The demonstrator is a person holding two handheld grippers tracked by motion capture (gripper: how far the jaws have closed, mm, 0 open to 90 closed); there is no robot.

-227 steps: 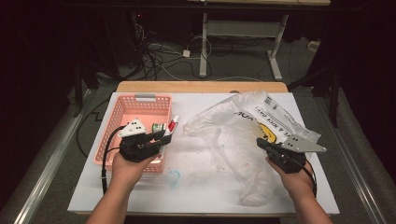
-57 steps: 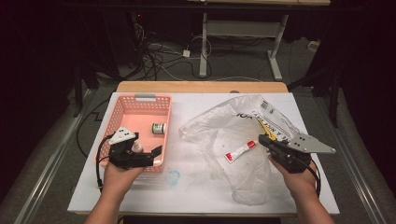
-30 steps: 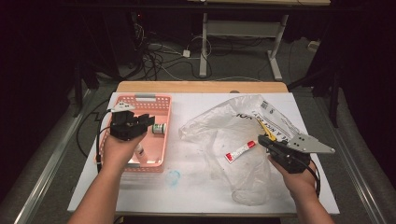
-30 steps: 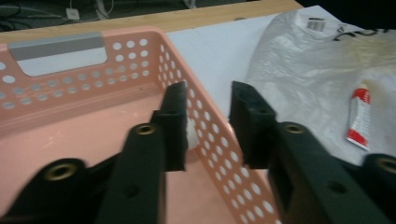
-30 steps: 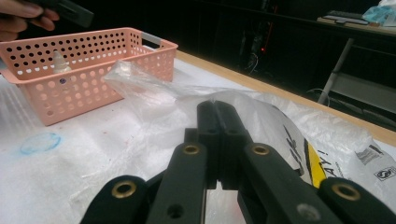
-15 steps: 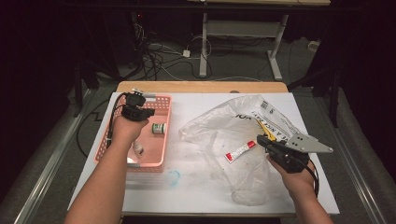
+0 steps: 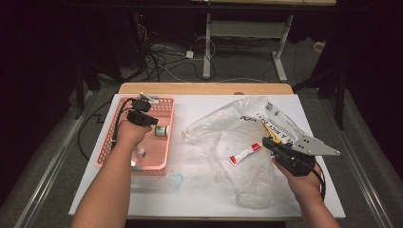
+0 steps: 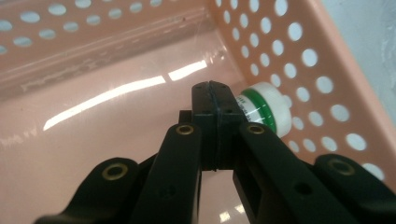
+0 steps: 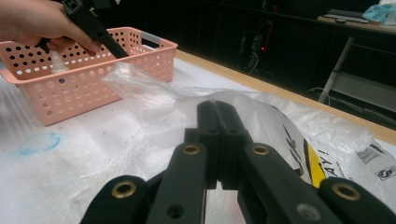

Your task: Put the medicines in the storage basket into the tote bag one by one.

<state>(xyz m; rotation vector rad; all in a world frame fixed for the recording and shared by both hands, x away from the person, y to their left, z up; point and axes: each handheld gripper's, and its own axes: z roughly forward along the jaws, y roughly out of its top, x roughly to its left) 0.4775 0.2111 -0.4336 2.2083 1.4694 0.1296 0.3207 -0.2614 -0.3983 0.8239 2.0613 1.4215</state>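
Now my left gripper (image 8: 212, 93) has dropped into the pink basket (image 7: 167, 105), jaws just closed empty beside the green-banded bottle (image 8: 262, 108); right gripper (image 9: 217, 114) stays pinched on the plastic bag (image 7: 223, 124).

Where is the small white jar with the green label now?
In the high view, the small white jar with the green label lies inside the pink perforated basket, against its right wall, beside the left gripper.

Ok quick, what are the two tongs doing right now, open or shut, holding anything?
Left tongs: shut, empty, inside the pink basket beside the green-and-white jar.
Right tongs: shut; whether they pinch the clear plastic bag cannot be told.
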